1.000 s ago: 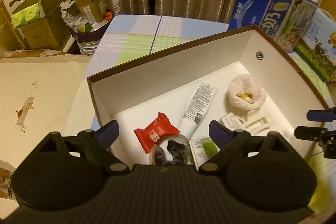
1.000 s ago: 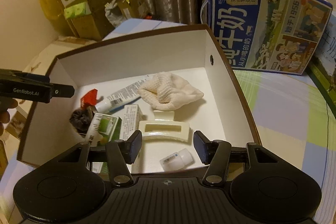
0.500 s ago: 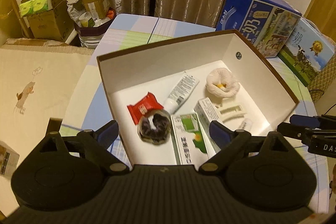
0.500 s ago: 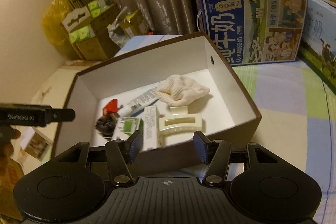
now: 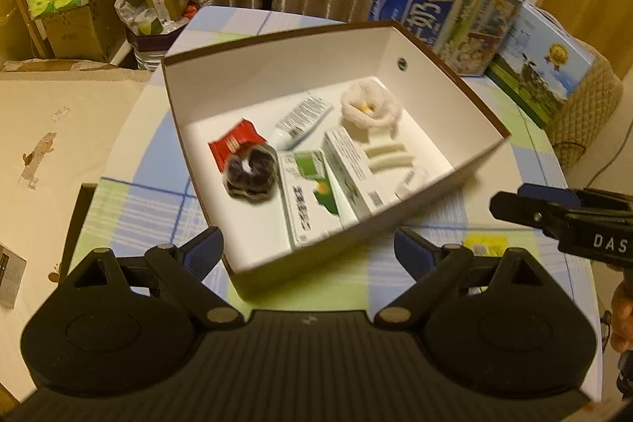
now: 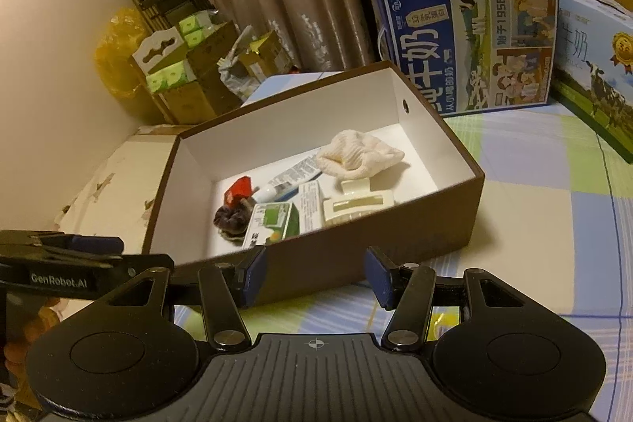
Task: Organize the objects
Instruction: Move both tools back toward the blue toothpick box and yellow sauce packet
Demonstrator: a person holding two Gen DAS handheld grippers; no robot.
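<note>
Presently both tools are clear of the brown box (image 5: pixel 467 97): the left gripper (image 5: pixel 308 252) and the right gripper (image 6: pixel 314 277) each stand wide apart and empty, just outside the box's near wall. Inside the box lie a red packet (image 5: pixel 233 145), a dark scrunchie (image 5: pixel 249 173), a white tube (image 5: pixel 302 121), a cream knitted item (image 5: pixel 370 107), two green-and-white cartons (image 5: pixel 308 196), a cream hair clip (image 6: pixel 358 206) and a small blurred white item near the box's right wall. Judgement: the packing stage appears largely complete. One yellow packet (image 5: pixel 484 244) lies on the checked tablecloth (image 6: pixel 554 224) outside the box, just in front of its near wall. The next move probably calls for collecting it, a low flat pick. Milk cartons (image 6: pixel 463 42) behind the box obstruct nothing.
</note>
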